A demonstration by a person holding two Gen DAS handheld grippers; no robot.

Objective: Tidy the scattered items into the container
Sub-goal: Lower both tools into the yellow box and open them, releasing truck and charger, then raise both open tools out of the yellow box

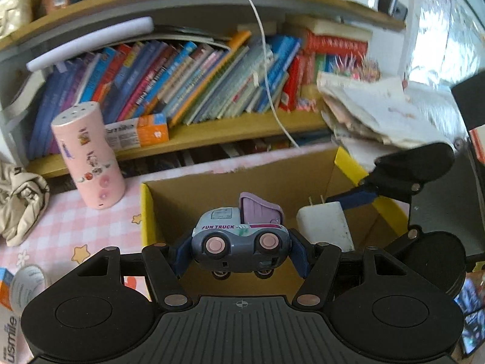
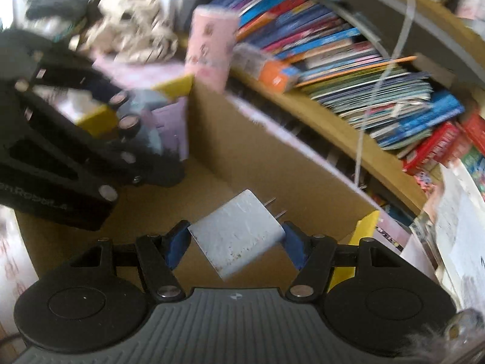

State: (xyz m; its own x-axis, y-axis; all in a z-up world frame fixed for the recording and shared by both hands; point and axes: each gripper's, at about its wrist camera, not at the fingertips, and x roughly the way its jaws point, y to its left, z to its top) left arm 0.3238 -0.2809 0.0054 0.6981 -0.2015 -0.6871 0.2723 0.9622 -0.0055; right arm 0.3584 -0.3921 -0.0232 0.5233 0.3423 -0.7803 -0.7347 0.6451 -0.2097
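Note:
My left gripper (image 1: pixel 239 253) is shut on a grey and purple toy truck (image 1: pixel 241 236) marked FUN TRUCK, held over the open cardboard box (image 1: pixel 169 194) with yellow flap edges. In the right wrist view my right gripper (image 2: pixel 235 241) is shut on a white plug-in charger (image 2: pixel 238 233), prongs pointing away, also above the cardboard box (image 2: pixel 272 151). The charger (image 1: pixel 324 224) and one blue pad of the right gripper show at the right of the left wrist view. In the blurred right wrist view the left gripper's black frame sits at upper left, with the truck (image 2: pixel 163 121) beside it.
A pink cylinder (image 1: pixel 88 154) with stickers stands left of the box on a pink checked cloth (image 1: pixel 91 230). Behind is a shelf of books (image 1: pixel 188 75) with a hanging white cable (image 1: pixel 266 69). A paper stack (image 1: pixel 379 109) lies right, a beige cloth (image 1: pixel 21 200) far left.

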